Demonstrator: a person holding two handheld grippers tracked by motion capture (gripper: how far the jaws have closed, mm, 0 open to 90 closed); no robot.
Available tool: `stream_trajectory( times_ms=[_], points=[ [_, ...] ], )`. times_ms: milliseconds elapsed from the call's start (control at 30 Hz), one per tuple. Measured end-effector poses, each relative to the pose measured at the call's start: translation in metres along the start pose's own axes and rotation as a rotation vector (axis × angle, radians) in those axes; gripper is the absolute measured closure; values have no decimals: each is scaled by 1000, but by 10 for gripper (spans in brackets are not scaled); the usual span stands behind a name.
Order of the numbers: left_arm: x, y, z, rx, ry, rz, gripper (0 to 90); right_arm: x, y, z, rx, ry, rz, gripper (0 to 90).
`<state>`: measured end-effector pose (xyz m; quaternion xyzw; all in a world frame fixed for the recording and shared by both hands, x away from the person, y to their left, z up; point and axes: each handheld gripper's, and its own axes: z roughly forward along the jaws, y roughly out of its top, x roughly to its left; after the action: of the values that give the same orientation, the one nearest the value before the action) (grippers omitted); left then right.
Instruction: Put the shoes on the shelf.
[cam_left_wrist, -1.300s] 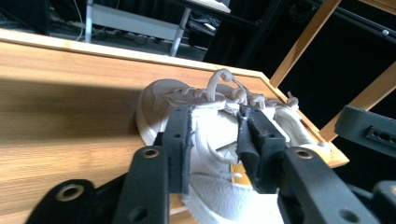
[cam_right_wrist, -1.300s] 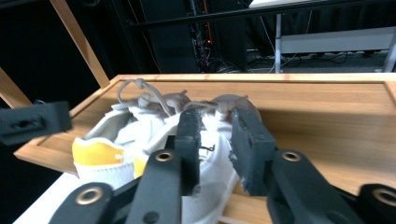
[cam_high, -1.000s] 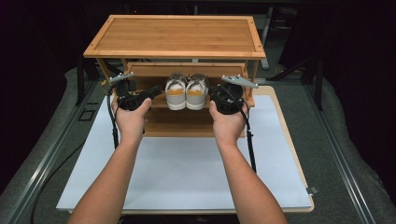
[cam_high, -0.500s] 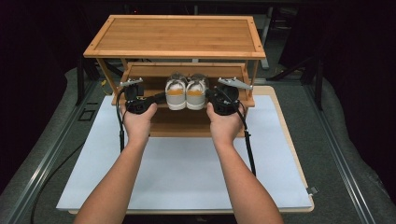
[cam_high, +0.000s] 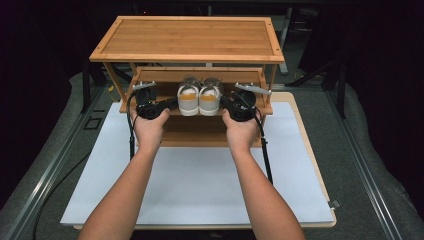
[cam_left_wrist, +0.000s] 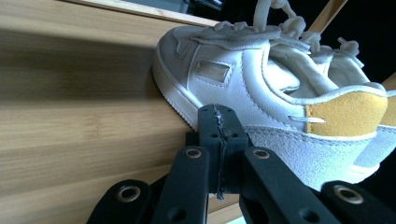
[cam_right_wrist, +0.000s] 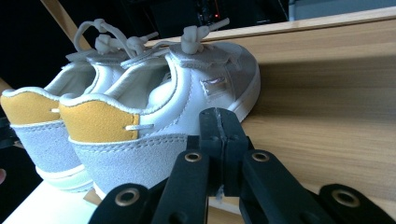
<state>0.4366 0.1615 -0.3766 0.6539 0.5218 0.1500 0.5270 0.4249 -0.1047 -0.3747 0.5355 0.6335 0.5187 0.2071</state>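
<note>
A pair of white sneakers with orange-yellow heels stands heels toward me on the middle shelf of a wooden shoe rack (cam_high: 187, 37). My left gripper (cam_high: 172, 104) is shut, and its tips lie against the outer side of the left shoe (cam_high: 188, 100). In the left gripper view the closed tips (cam_left_wrist: 219, 116) meet that shoe (cam_left_wrist: 243, 79) at its sole, above the shelf board (cam_left_wrist: 70, 135). My right gripper (cam_high: 225, 104) is also shut. Its tips (cam_right_wrist: 218, 119) rest at the outer side of the right shoe (cam_right_wrist: 154, 107), with the other shoe (cam_right_wrist: 37, 116) behind it.
The rack stands at the far end of a white mat (cam_high: 200, 185) on a wooden-edged table (cam_high: 312, 155). A black cable (cam_high: 265, 155) trails from the right gripper and another (cam_high: 131, 135) from the left. Dark floor and metal rails surround the table.
Both hands have come inward and a little lower, bringing the shut gripper tips to the sides of the shoes. The shoes have stayed in place.
</note>
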Motion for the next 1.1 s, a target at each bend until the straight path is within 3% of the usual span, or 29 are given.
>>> stream_trajectory(
  times_ms=[33, 67, 100, 367, 400, 533, 667, 767, 900, 1067, 1100],
  points=[
    [1, 1, 2, -3, -2, -7, 900, 0, 1, 1, 6, -12, -3, 900],
    [2, 2, 3, -1, -1, -4, 900, -1, 2, 2, 15, 17, -4, 900],
    [2, 2, 5, -5, 0, -3, 900, -1, 2, 4, -1, -15, -1, 900],
    [5, 11, 17, 2, 26, 3, 900, -7, 9, 17, -5, -11, 5, 900],
    [6, 12, 18, 2, 26, 1, 900, -7, 11, 17, 16, -13, 1, 900],
    [9, 14, 24, -3, 20, -6, 900, -8, 14, 23, 16, -33, -4, 900],
    [10, 14, 29, -13, 9, -18, 900, -12, 17, 28, 14, -22, -6, 900],
    [11, 19, 33, 9, 23, -9, 900, -14, 18, 32, 17, -30, -4, 900],
    [16, 19, 36, 13, 12, -28, 900, -16, 19, 36, 34, -27, 9, 900],
    [15, 19, 36, 10, 18, -21, 900, -15, 19, 36, 31, -35, 8, 900],
    [15, 19, 36, 8, 17, -28, 900, -14, 19, 37, 20, -55, 6, 900]
  ],
)
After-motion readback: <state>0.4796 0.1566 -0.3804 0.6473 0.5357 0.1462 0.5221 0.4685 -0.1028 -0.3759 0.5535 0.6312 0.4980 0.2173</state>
